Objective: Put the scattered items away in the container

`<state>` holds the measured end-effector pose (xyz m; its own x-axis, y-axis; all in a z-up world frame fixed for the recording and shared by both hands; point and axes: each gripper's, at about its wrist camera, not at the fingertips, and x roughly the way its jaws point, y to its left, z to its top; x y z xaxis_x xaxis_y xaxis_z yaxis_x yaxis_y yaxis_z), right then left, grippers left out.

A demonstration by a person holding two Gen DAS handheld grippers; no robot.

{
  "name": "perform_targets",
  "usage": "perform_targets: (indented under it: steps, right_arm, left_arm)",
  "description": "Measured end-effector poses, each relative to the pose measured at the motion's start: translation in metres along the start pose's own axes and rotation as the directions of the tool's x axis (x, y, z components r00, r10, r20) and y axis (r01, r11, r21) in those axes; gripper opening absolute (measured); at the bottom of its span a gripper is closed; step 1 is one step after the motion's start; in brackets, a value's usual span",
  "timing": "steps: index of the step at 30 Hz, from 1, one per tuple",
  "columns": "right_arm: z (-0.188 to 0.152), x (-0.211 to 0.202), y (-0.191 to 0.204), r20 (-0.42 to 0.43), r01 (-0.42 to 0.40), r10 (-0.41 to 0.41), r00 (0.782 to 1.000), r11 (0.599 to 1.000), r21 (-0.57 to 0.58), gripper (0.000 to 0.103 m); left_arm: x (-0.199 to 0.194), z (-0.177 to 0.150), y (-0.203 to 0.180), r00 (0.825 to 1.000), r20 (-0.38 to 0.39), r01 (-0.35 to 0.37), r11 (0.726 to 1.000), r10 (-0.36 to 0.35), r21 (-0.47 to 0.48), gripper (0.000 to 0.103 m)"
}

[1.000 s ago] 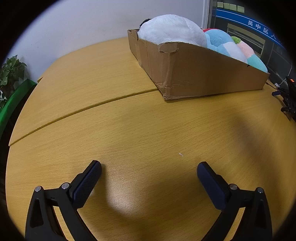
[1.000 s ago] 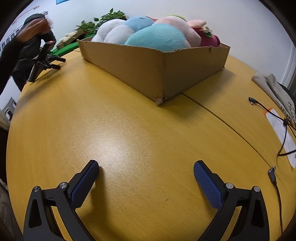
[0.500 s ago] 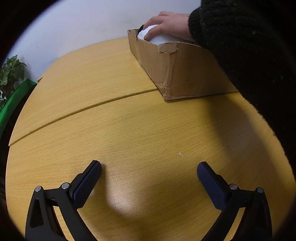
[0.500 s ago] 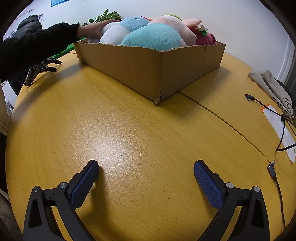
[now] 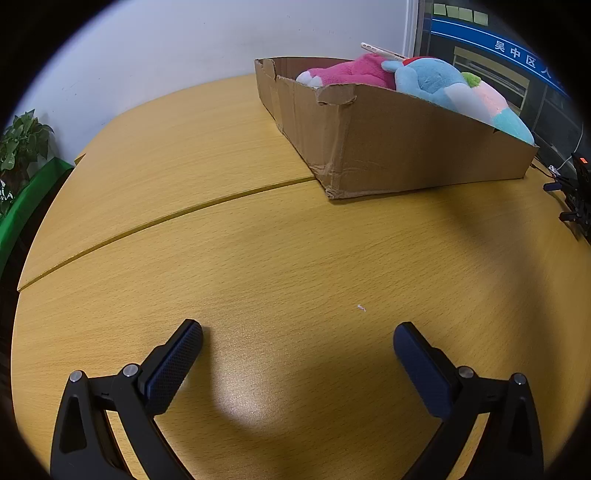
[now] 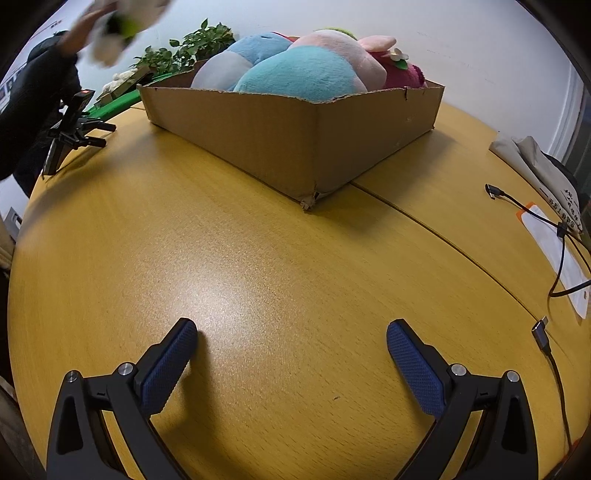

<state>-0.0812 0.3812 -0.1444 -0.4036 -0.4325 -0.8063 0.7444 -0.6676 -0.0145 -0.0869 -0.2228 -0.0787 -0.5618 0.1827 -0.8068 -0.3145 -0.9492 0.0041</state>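
One blurred white object (image 6: 122, 22) in hand (image 6: 79, 31), top-left; identity unclear.

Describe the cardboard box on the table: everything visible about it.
The shallow brown corrugated cardboard box sits flat on the yellow wooden table, open-topped, with torn rim edges and a crushed near corner. That corner lies at the tabletop seam. Soft plush toys in blue, pink and white fill it, bulging above its walls. Neither gripper touches it.

Both wrist views sit low over the table (image 5: 258, 258), facing opposite corners of the cardboard box (image 6: 295, 140).
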Motion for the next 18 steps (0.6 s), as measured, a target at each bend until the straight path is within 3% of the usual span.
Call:
perform_targets:
  steps: [18]
  right_arm:
    - [0.0098, 0.0074, 0.0092, -0.007, 0.09, -0.09, 0.996, 0.987, 0.13, 0.103]
  left_arm:
    - [0.0015, 0.0038, 0.0009, 1.0, 0.0, 0.002, 1.0, -0.002, 0.004, 0.103]
